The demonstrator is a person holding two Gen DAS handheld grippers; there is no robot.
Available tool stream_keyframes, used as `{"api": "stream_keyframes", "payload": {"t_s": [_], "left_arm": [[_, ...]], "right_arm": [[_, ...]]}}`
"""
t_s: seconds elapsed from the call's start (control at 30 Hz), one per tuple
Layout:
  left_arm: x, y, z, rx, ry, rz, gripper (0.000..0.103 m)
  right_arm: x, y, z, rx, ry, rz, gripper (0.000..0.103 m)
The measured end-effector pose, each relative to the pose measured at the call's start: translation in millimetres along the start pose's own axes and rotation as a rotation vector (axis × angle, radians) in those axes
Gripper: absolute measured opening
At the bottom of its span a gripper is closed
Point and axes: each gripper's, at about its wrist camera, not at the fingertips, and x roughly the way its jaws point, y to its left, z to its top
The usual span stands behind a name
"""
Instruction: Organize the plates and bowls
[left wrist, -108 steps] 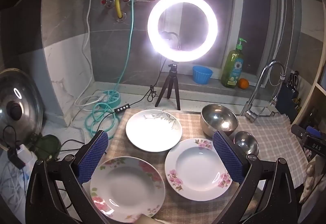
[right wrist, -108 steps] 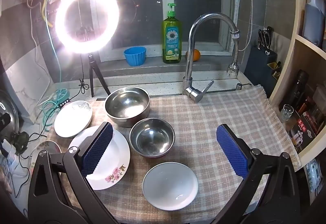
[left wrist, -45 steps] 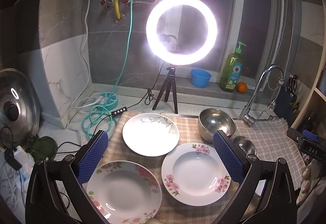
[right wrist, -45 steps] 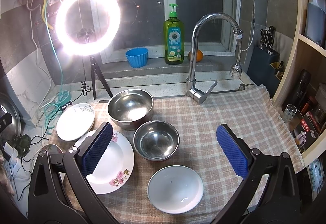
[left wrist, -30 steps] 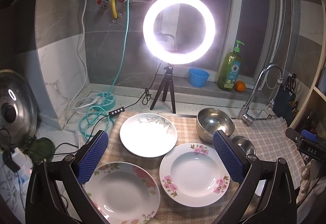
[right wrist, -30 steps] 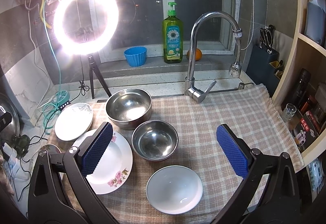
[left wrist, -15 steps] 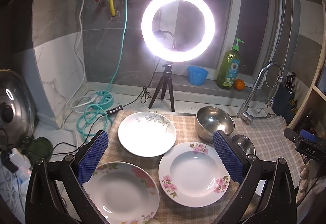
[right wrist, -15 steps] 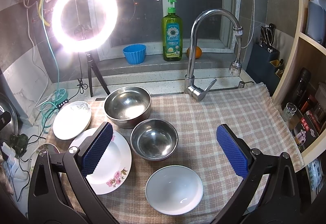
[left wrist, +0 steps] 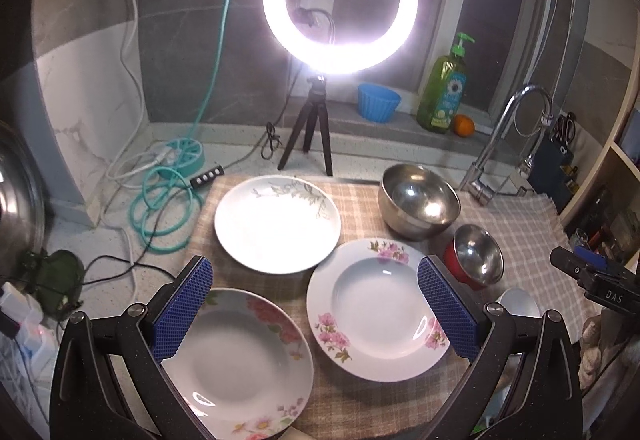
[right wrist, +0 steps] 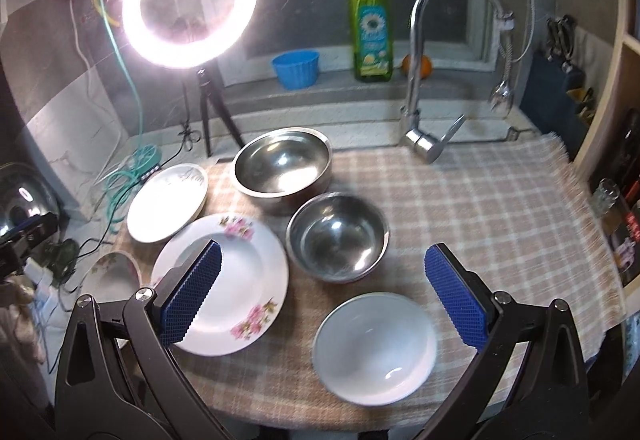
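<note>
Steel bowls point(right wrist: 282, 165) two, white bowl point(right wrist: 374, 347) one, plates point(left wrist: 380, 310) seemingly three; both claws point(left wrist: 316, 308) gape.

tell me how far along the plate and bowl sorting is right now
Nothing looks done: three plates, the leaf-pattern plate, the pink-flower plate and the near floral plate, lie spread singly on the checked cloth. The large steel bowl, small steel bowl and white bowl sit apart, unnested. Nothing is in hand: the left gripper and right gripper are both open and empty. All stacking remains.
</note>
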Motion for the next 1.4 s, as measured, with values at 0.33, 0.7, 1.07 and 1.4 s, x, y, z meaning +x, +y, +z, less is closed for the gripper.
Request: {"api": "stream_keyframes", "payload": {"t_s": [0.33, 0.7, 1.07, 1.4], "left_arm": [[33.4, 9.6, -4.9, 0.000, 0.117, -0.079, 0.088], [79.8, 19.7, -11.9, -0.020, 0.320, -0.231, 0.041], [122.3, 34.1, -16.6, -0.076, 0.450, -0.259, 0.031], [151.8, 39.6, -17.8, -0.119, 0.526, -0.289, 0.029]], "right_arm": [[22.9, 11.5, -19.8, 0.062, 0.125, 0.126, 0.089], [57.7, 32.3, -51.3, 0.109, 0.284, 0.234, 0.056], [88.2, 27.4, -71.7, 0.202, 0.387, 0.237, 0.039], [101.4, 18.4, -77.8, 0.278, 0.419, 0.236, 0.032]]}}
